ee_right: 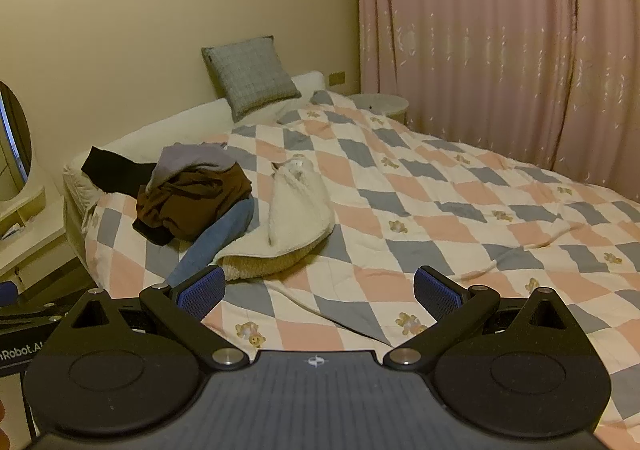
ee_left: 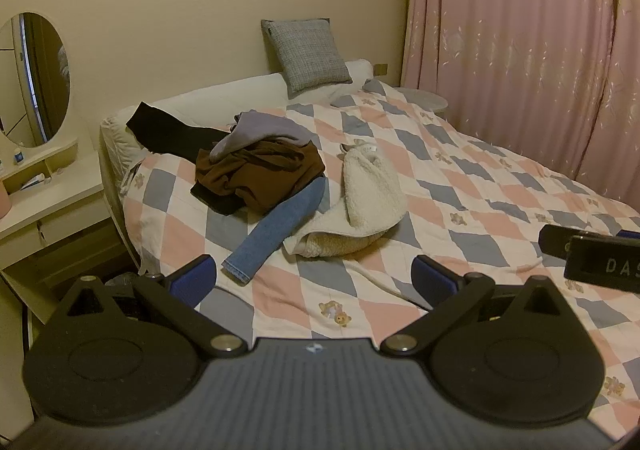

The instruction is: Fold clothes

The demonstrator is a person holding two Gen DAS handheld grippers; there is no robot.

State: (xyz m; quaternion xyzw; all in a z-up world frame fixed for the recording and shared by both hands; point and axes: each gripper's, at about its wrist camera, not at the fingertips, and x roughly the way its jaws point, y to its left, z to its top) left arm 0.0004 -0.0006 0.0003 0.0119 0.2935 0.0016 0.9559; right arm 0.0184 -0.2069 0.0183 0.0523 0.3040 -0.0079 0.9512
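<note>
From the left wrist camera, the left gripper hangs over the near part of the quilt with its jaws spread wide and nothing between them. The clothes lie unfolded ahead of it, well apart from the blue fingertips. A heap sits at about eleven o'clock: a brown garment with a grey-purple one on top and a black piece trailing back toward the headboard. A jeans leg runs out from under the heap toward the gripper, its cuff nearest the left fingertip. A cream fleece lies at twelve o'clock, touching the jeans. At three o'clock the right gripper enters, cut off by the frame edge. What lies at the bottom of the heap is hidden.

From the right wrist camera, the right gripper is likewise spread open and empty above the quilt. The heap, with the brown garment on it, sits at ten o'clock, the fleece at eleven. The jeans leg drops behind the left fingertip, so its cuff is hidden. A grey pillow leans on the wall at the far end.
</note>
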